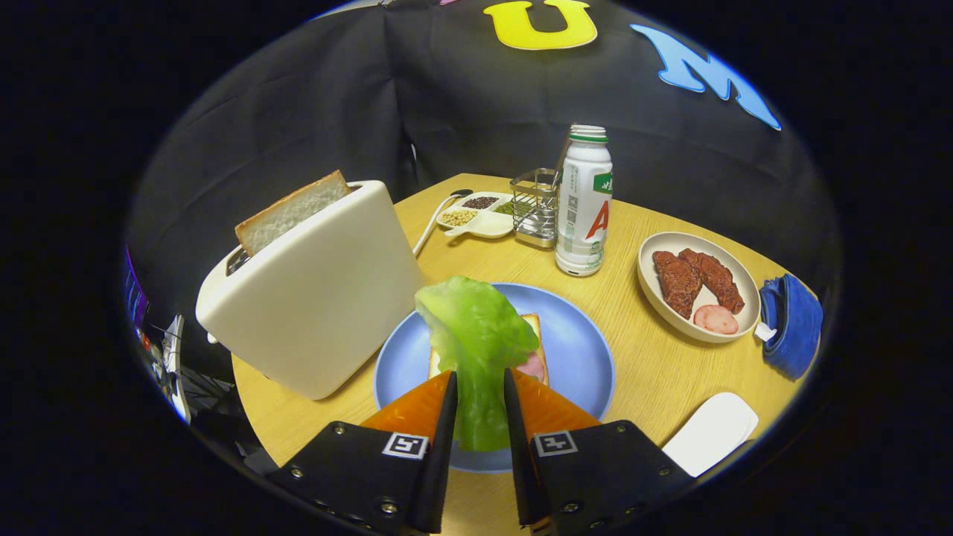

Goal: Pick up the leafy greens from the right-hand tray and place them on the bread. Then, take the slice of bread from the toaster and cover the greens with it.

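At the bottom centre my gripper (480, 383) pinches the greens (476, 350), both fingers pressed on the leaf, which hangs over the bread (534, 327) on the blue plate (581, 350) mid-frame. Left of centre stands the toaster (320, 290) with a slice (290, 211) upright in its slot. At right, a tray (655, 294) of meat sits on the counter (648, 372).

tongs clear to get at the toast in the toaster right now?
Probably not yet: the tongs are shut on the lettuce leaf over the blue plate. The bread slice itself stands exposed atop the toaster.
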The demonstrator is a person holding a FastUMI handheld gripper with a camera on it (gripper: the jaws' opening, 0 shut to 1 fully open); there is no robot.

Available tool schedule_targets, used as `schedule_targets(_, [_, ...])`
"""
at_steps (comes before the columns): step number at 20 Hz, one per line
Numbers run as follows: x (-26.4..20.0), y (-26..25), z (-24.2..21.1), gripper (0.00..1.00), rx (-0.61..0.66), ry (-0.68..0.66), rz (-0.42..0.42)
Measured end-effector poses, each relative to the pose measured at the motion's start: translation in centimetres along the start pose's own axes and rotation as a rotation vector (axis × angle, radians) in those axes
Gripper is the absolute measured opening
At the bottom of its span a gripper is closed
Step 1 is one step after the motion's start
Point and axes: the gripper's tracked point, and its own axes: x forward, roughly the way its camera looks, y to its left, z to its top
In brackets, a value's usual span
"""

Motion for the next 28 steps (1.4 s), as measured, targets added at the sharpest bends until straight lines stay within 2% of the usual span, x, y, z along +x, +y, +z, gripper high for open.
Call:
schedule_targets(1, [-0.5,-0.5,0.4,0.39,-0.022,-0.017,-0.022])
schedule_targets(2, [-0.9,-1.0,0.9,0.46,-0.049,-0.031,-0.051])
schedule_targets(4, [-1.7,-1.4,1.4,0.51,-0.091,-0.051,-0.083])
schedule_targets(6, [-2.1,-1.4,1.3,0.65,-0.108,-0.054,-0.089])
schedule_targets(11, [-2.9,0.3,1.4,0.65,-0.073,-0.099,-0.046])
schedule_targets(16, [-4.4,2.7,2.5,0.65,-0.051,-0.267,-0.086])
schedule_targets(21, [-6.0,6.1,4.0,0.65,-0.015,-0.425,-0.092])
schedule_targets(28, [-8.1,13.2,6.2,0.65,-0.084,-0.562,-0.036])
